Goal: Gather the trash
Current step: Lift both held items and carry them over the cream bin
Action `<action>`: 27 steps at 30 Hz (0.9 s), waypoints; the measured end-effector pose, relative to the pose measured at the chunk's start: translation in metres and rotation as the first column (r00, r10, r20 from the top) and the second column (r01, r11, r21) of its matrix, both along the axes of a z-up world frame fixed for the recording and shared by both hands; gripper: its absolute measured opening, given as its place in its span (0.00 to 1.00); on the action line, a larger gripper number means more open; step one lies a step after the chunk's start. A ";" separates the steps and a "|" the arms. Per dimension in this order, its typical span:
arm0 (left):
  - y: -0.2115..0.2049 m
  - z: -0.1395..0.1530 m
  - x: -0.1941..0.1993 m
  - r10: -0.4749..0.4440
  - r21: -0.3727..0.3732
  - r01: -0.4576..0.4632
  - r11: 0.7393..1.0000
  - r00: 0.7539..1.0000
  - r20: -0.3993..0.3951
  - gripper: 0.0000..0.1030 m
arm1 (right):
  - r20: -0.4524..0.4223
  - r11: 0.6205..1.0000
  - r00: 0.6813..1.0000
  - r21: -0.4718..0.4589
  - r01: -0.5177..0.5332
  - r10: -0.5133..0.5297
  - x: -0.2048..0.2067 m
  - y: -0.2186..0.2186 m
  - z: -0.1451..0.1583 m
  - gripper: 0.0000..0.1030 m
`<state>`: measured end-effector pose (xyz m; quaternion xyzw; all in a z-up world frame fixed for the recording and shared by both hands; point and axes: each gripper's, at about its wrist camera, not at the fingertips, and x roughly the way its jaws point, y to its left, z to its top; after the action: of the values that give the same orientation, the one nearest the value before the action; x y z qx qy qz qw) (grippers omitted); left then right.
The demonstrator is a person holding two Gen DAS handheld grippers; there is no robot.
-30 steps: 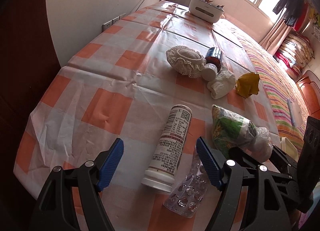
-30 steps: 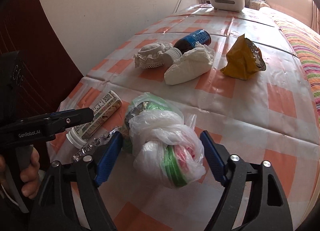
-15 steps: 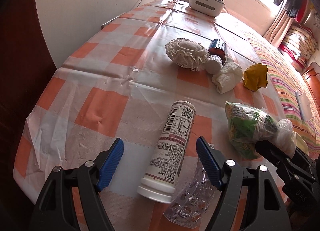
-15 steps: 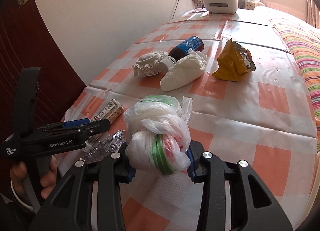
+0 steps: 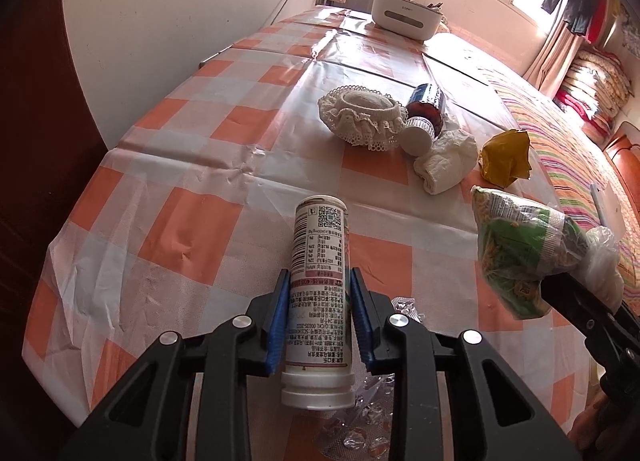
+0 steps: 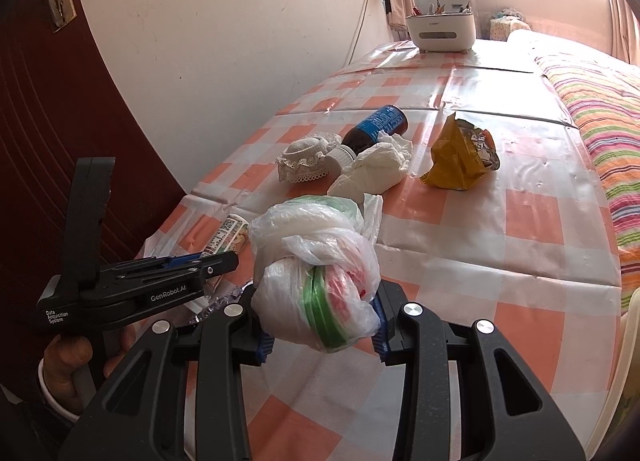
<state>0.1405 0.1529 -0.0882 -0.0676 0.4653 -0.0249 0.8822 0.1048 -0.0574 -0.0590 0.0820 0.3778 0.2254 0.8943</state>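
My left gripper (image 5: 318, 325) is shut on a white tube-shaped bottle (image 5: 320, 257), its capped end towards the camera. The bottle lies low over the checked tablecloth (image 5: 192, 229). A clear blister pack (image 5: 360, 421) lies on the cloth under it. My right gripper (image 6: 320, 327) is shut on a knotted plastic bag of rubbish (image 6: 320, 285) and holds it off the table. In the left wrist view the bag (image 5: 520, 253) hangs at the right. A yellow snack wrapper (image 6: 460, 157), a white tissue wad (image 6: 372, 169) and a dark blue-labelled bottle (image 6: 376, 125) lie farther back.
A lace-trimmed cover (image 5: 360, 117) sits beside the dark bottle. A white holder (image 5: 406, 15) stands at the table's far end under the window. A wall runs along the left, a striped bedspread (image 6: 600, 121) along the right. A hand (image 6: 68, 357) grips the left tool.
The left jaws, wide apart before, have shut on the white bottle. The right jaws closed on the plastic bag and lifted it a little off the cloth.
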 end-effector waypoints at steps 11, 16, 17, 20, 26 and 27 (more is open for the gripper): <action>-0.015 0.016 -0.001 -0.001 -0.015 0.002 1.000 0.998 0.062 0.27 | 0.016 0.999 0.998 0.010 0.053 -0.053 -0.005 -0.024 0.005 0.35; -0.029 0.022 -0.004 -0.025 -0.009 0.026 1.000 0.996 0.084 0.27 | 0.026 0.996 0.996 0.013 0.087 -0.087 -0.008 -0.039 0.007 0.35; -0.033 0.023 -0.004 -0.032 -0.008 0.032 0.999 0.996 0.088 0.27 | 0.028 0.996 0.995 0.013 0.092 -0.093 -0.009 -0.041 0.008 0.35; -0.044 0.026 -0.006 -0.056 -0.004 0.057 0.998 0.993 0.100 0.27 | 0.029 0.994 0.993 0.015 0.112 -0.113 -0.011 -0.051 0.008 0.35; -0.068 0.029 -0.008 -0.105 -0.005 0.106 0.994 0.988 0.111 0.27 | 0.035 0.989 0.988 0.015 0.149 -0.150 -0.018 -0.069 0.010 0.35; -0.072 0.029 -0.009 -0.113 -0.005 0.114 0.993 0.987 0.112 0.27 | 0.036 0.987 0.987 0.017 0.158 -0.158 -0.019 -0.072 0.010 0.35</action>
<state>0.1320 0.0812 -0.0587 -0.0447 0.4184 -0.0817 0.9035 0.0860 -0.1297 -0.0486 0.1140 0.3518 0.1580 0.9156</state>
